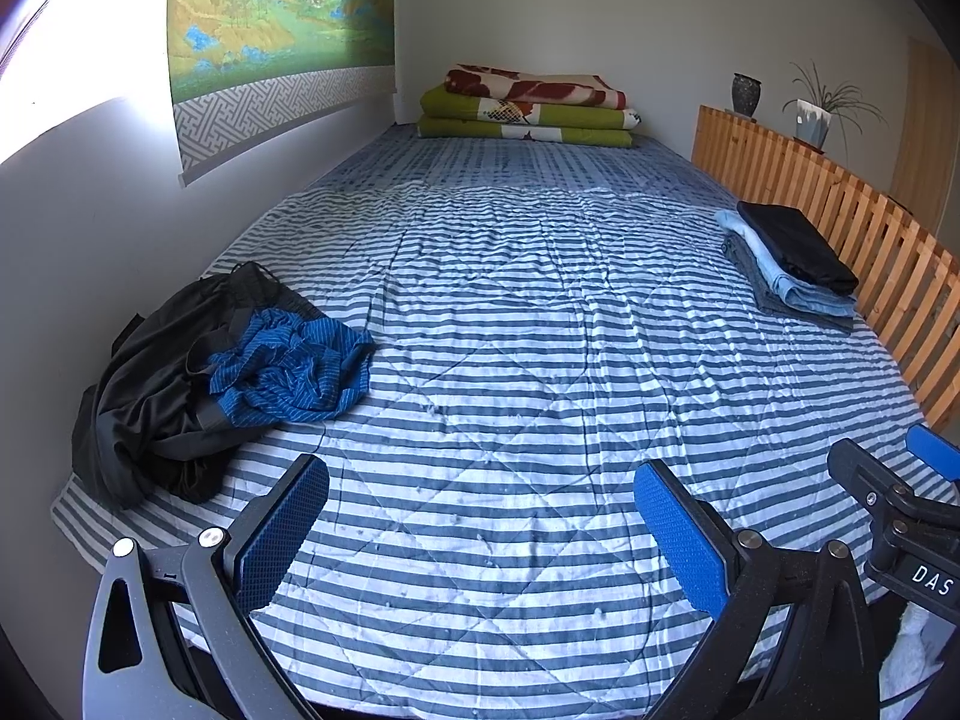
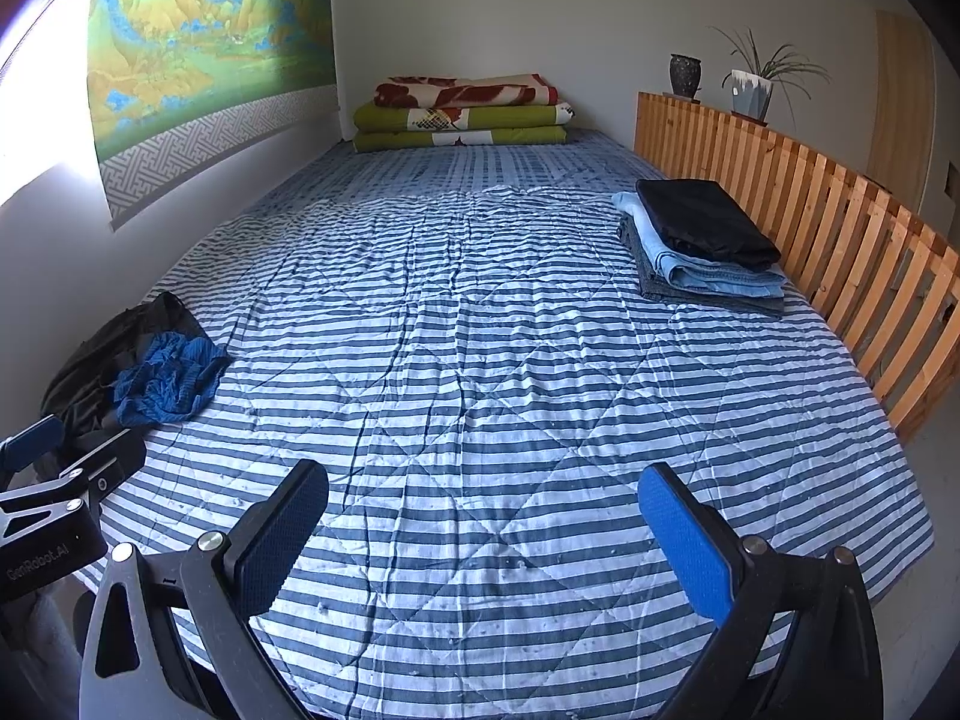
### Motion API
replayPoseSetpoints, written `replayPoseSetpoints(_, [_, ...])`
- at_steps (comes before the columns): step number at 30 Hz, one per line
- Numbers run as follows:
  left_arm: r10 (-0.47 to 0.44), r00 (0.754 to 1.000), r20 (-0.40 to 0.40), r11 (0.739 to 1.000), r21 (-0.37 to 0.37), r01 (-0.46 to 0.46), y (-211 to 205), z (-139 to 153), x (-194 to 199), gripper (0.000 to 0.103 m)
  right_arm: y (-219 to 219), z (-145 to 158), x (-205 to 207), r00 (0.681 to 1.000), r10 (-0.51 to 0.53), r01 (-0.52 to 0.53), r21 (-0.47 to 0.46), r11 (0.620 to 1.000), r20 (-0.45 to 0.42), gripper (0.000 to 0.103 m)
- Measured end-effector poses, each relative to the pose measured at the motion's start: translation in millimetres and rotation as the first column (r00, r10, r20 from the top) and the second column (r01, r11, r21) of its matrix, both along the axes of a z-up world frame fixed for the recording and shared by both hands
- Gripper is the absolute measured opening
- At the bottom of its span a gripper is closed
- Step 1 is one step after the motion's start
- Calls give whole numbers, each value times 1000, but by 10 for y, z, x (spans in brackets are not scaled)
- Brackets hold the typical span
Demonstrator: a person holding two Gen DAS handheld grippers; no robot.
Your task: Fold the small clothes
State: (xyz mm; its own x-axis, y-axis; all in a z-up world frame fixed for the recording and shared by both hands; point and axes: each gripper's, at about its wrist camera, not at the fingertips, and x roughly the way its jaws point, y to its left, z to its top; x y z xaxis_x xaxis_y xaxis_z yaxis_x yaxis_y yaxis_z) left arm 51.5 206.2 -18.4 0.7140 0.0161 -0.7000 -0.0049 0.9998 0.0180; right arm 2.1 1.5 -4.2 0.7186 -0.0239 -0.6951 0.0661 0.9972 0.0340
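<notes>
**Left wrist view: three garments stacked, two left in a heap**

Left wrist view puts the left gripper [image 1: 480, 534] over the striped quilt [image 1: 510, 360], jaws spread wide and nothing between the blue pads; right wrist view shows the right gripper [image 2: 483, 534] likewise released and empty, hovering above bare quilt at the near edge of the bed; each tool shows at the margin of the other's picture, so the two sit side by side.

Progress, as I judge it, is a little past halfway; a folded stack [image 1: 792, 261] lies at about two o'clock beside the wooden slatted rail [image 1: 840, 210], and I count three pieces in it: a black one on top, a light blue one under that, a grey one at the bottom; all lie flat and squared.

Still to do is the unfolded heap at about nine o'clock, against the wall; it holds two pieces as far as I can tell, a crumpled blue striped garment [image 1: 294, 369] resting on a larger black garment [image 1: 156, 390]; more could be hidden beneath the black cloth.

Away at twelve o'clock sit folded blankets [image 1: 528, 111], three layers by my count, no part of the job; on the ledge at one o'clock stand one dark vase [image 1: 746, 95] and one potted plant [image 1: 816, 114]; one landscape scroll [image 1: 270, 18] hangs at eleven.
</notes>
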Motion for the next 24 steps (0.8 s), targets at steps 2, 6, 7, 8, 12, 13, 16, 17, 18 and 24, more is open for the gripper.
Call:
replayPoseSetpoints(2, [-1,1000,-1,1000,0,1,-3,1,0,103,3,0,3,1000,0,0,1,1000,-3,102])
replayPoseSetpoints(6, [0,1000,-1,1000,-1,0,-7,3,5,103,1,12,10,1000,1,-1,1,1000,-4,102])
replayPoseSetpoints(7, [0,1000,-1,1000,0,0,-8,3,4,103,6,12,11,1000,1,-1,2,1000,-4,102])
replayPoseSetpoints(8, [0,1000,0,1000,0,0,-8,3,4,103,4,12,10,1000,2,-2,2,1000,-4,102])
replayPoseSetpoints(12, [0,1000,-2,1000,1,0,-8,-2,2,103,-2,5,13,1000,5,-5,3,1000,-7,102])
replayPoseSetpoints(13, [0,1000,-1,1000,0,0,-7,-2,1,103,-4,4,12,1000,5,-5,3,1000,-7,102])
replayPoseSetpoints(16, [2,1000,-2,1000,-1,-2,1,-11,-2,103,0,-2,17,1000,7,-7,4,1000,-10,102])
replayPoseSetpoints(17, [4,1000,-2,1000,0,-4,4,-16,0,103,2,-7,15,1000,8,-8,4,1000,-10,102])
replayPoseSetpoints(18, [4,1000,-2,1000,-1,-4,6,-24,-2,103,-1,-13,12,1000,8,-8,4,1000,-11,102])
replayPoseSetpoints(24, [9,1000,-6,1000,-3,-9,19,-53,11,103,6,-28,23,1000,12,-12,5,1000,-17,102])
